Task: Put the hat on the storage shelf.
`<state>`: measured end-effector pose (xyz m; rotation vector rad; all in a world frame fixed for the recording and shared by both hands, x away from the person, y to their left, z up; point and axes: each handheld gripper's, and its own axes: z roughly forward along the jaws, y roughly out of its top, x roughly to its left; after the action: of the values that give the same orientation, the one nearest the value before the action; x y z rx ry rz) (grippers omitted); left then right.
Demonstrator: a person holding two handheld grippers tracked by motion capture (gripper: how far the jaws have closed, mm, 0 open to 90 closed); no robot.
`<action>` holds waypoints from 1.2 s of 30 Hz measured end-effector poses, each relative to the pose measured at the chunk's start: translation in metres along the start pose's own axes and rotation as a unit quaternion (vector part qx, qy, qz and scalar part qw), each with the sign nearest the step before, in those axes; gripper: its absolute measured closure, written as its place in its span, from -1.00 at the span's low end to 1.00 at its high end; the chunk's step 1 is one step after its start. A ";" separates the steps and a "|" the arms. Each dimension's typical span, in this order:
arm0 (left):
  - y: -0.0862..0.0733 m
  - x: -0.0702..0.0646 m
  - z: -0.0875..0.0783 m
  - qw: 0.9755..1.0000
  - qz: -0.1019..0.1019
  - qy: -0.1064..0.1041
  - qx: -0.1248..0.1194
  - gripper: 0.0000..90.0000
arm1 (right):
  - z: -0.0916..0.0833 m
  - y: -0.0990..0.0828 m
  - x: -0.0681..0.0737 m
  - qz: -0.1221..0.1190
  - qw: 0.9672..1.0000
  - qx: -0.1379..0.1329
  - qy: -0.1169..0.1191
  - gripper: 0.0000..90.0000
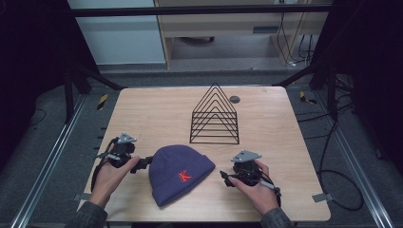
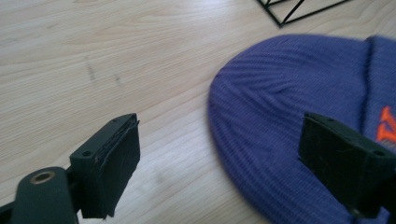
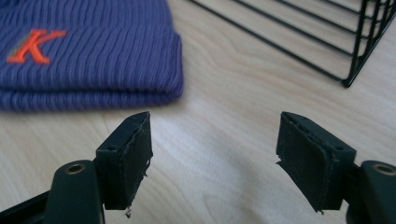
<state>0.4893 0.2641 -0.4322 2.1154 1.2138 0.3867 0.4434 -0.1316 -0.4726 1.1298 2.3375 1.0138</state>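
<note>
A purple knit beanie (image 1: 178,173) with an orange K lies flat on the wooden table (image 1: 157,118), near the front edge. My left gripper (image 1: 144,163) sits at the beanie's left side, jaws open, tips just at the crown's edge (image 2: 261,121); nothing is pressed between its pads (image 2: 116,163). My right gripper (image 1: 223,178) rests to the right of the beanie's folded cuff (image 3: 93,60), open, with bare table between its jaws. The orange K (image 3: 32,44) shows on the cuff in the right gripper view.
A black wire rack (image 1: 215,116) of nested triangles stands behind the beanie at mid table; its base wires (image 3: 299,42) run close ahead of my right gripper. A small dark disc (image 1: 234,99) lies at the far edge.
</note>
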 end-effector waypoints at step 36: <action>-0.002 -0.010 0.060 0.995 -0.044 -0.010 0.087 0.03 | 0.011 -0.040 0.001 0.017 1.000 -0.016 -0.019 -0.35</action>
<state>0.5154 0.2321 -0.4776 2.1963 1.3665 0.2279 0.4280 -0.1430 -0.5098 1.1708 2.2707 1.0296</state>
